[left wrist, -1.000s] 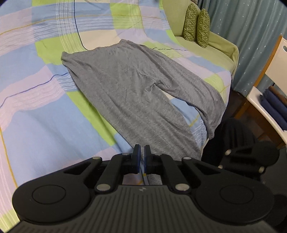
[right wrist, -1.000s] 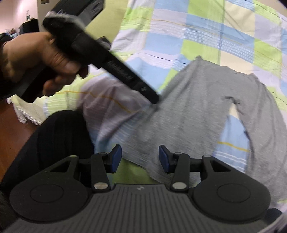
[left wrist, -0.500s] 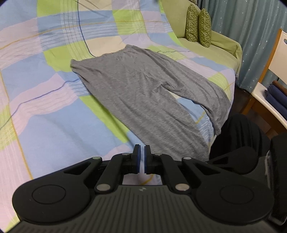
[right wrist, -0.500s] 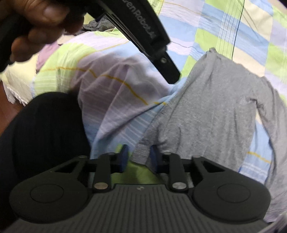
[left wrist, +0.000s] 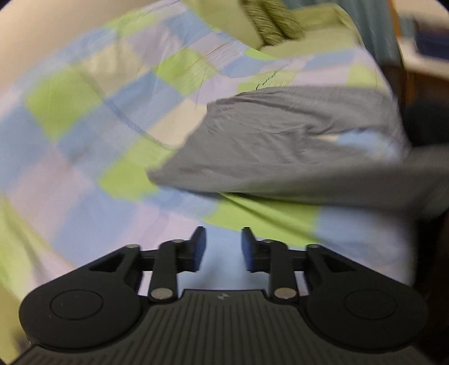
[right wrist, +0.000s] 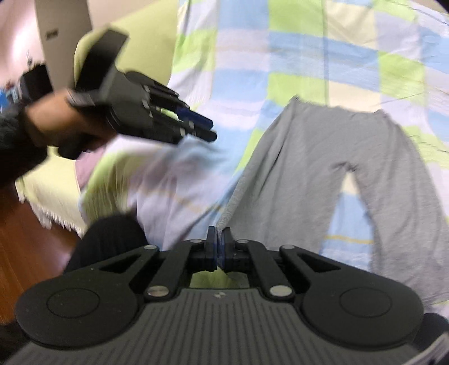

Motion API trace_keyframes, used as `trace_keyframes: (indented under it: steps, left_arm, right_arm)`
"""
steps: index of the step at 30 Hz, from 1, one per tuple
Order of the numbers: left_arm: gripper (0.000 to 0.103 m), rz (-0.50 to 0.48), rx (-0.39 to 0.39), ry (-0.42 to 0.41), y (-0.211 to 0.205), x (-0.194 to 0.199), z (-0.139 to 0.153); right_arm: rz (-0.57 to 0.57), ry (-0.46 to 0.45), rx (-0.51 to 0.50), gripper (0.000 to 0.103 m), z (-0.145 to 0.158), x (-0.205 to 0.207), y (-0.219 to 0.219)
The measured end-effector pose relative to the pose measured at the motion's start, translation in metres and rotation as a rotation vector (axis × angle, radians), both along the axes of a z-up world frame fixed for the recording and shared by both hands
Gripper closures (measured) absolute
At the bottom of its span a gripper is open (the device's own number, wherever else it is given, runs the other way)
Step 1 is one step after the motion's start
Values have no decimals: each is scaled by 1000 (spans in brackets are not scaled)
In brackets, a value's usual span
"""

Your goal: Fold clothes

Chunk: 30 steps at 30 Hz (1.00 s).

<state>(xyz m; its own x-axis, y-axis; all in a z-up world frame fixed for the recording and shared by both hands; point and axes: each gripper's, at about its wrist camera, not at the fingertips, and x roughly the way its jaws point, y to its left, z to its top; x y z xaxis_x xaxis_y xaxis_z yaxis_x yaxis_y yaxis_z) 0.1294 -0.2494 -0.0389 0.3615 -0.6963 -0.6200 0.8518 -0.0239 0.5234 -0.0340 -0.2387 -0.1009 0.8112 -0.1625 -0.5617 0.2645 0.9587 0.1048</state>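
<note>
Grey pants (right wrist: 322, 179) lie spread on the checked bedsheet (right wrist: 308, 56) (blue, green, lilac, cream squares), waistband toward the far side, 2 legs running toward the near bed edge w/ a wedge of sheet showing btwn them.

Right gripper (right wrist: 219, 243): blue-padded jaws pressed together, pinching the hem of the pants leg on the left of its view, right at the bed edge. Fabric runs up from the pads in a taut ridge. A dark-clothed knee (right wrist: 112, 241) sits just left of the gripper; wood floor (right wrist: 25, 247) and a fringed sheet edge lie beyond it.

Left gripper (left wrist: 221, 247): jaws spread, nothing btwn them, held above bare sheet, apart from the pants. In the right wrist view the same gripper (right wrist: 209, 129) shows upper left, gripped by a hand (right wrist: 56, 123) w/ a dark sleeve, tips pointing toward the pants but clear of the cloth.

Left wrist view is badly motion-blurred. The pants (left wrist: 280, 146) appear as a grey mass ahead and right of the open jaws; the near leg looks lifted off the sheet toward the right, prob. by the right gripper's hold, though blur makes that hard to confirm. Green patterned cushions (left wrist: 269, 25) sit at the far end, on a pale green cover.
</note>
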Motion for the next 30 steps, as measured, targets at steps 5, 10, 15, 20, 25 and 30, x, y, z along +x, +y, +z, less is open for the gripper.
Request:
trace_keyframes:
  steps: [5, 10, 15, 20, 25, 30]
  left_arm:
    - [59, -147, 50, -187, -44, 37, -28]
    - [59, -275, 108, -326, -78, 59, -64]
    - [59, -343, 118, -399, -100, 77, -84]
    - [59, -402, 156, -481, -120, 90, -94]
    - [59, -462, 237, -564, -143, 99, -100]
    - [81, -498, 339, -608, -166, 108, -105]
  right_arm:
    - [3, -82, 62, 102, 34, -7, -6]
    - [68, -115, 124, 102, 49, -1, -11]
    - [124, -114, 186, 102, 51, 13, -22]
    - [152, -108, 228, 102, 46, 18, -35]
    - [170, -125, 261, 102, 43, 10, -40]
    - [192, -159, 272, 102, 45, -2, -42]
